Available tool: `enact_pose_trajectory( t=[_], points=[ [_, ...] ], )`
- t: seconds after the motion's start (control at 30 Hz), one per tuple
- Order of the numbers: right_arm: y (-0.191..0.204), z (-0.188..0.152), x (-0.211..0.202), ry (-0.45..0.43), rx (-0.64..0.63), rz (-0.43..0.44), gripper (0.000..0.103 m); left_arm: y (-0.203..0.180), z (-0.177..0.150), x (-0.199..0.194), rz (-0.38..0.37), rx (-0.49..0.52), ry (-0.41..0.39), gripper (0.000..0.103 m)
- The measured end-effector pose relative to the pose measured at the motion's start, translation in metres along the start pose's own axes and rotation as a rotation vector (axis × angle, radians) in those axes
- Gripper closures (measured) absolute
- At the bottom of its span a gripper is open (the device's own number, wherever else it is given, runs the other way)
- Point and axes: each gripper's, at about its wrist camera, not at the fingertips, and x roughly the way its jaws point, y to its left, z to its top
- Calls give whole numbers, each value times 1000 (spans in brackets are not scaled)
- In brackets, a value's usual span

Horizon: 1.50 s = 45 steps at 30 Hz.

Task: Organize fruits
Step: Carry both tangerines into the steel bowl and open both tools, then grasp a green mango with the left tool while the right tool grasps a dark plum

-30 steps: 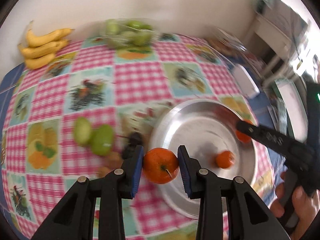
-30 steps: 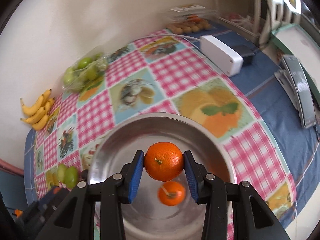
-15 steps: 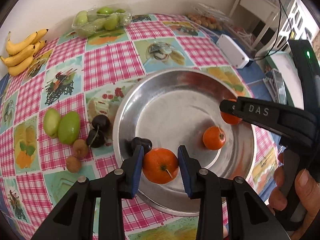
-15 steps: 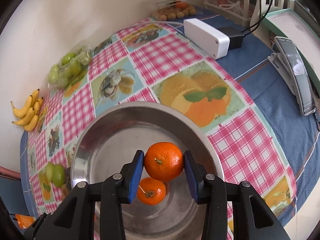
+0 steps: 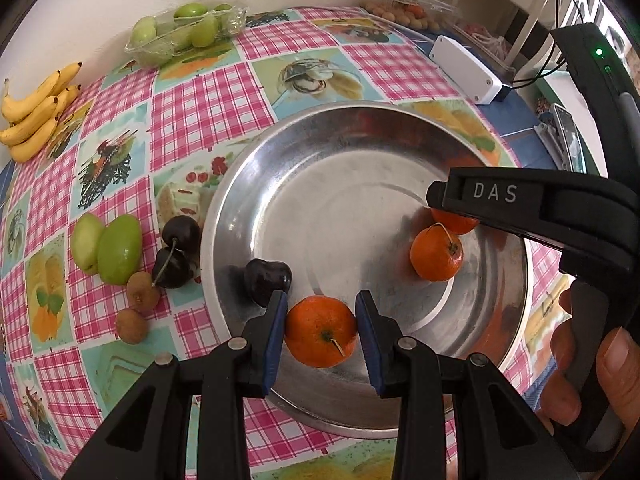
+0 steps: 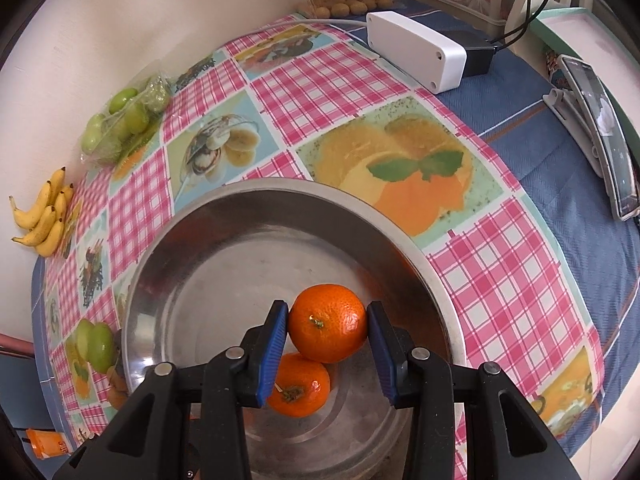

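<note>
left claw (image 5: 321,322): blue pads clamped on small orange mandarin with stem (image 5: 321,331), low over near part of round shiny metal plate (image 5: 360,152)
right claw (image 6: 327,334): blue pads clamped on second orange mandarin (image 6: 328,328), just above plate (image 6: 224,248); in left view only black finger marked DAS (image 5: 532,204) shows, held by a hand (image 5: 592,368)
loose mandarin: third orange mandarin (image 5: 436,254) lying in plate, right side, directly under held one in right view (image 6: 298,386)
cherry in plate: dark red cherry (image 5: 267,280) at left inner edge, just beside left claw's left pad
fruit on desk: two dark cherries (image 5: 178,252) touching plate's outer left rim; two green oval fruits (image 5: 108,248) side by side further left; two small brown round fruits (image 5: 136,308) near them
far edge: yellow banana bunch (image 5: 38,110) at wall; clear pack of green fruits (image 5: 184,30)
desk cover: pink check cloth with fruit pictures (image 5: 200,100)
other: white box with cable (image 6: 416,50) on blue cloth, well apart from plate
</note>
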Motion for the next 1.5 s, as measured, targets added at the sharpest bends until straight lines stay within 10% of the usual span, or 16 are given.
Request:
enact_pose_trajectory(
  t=[0.87, 1.4, 1.5],
  points=[
    [3, 5, -29, -85, 16, 28, 41, 16, 7, -22, -69, -58, -41, 56],
    [50, -10, -44, -94, -129, 50, 28, 161, -3, -51, 25, -480, -131, 55],
    [67, -16, -43, -90, -178, 60, 26, 179, -10, -51, 30, -519, -126, 36]
  ],
)
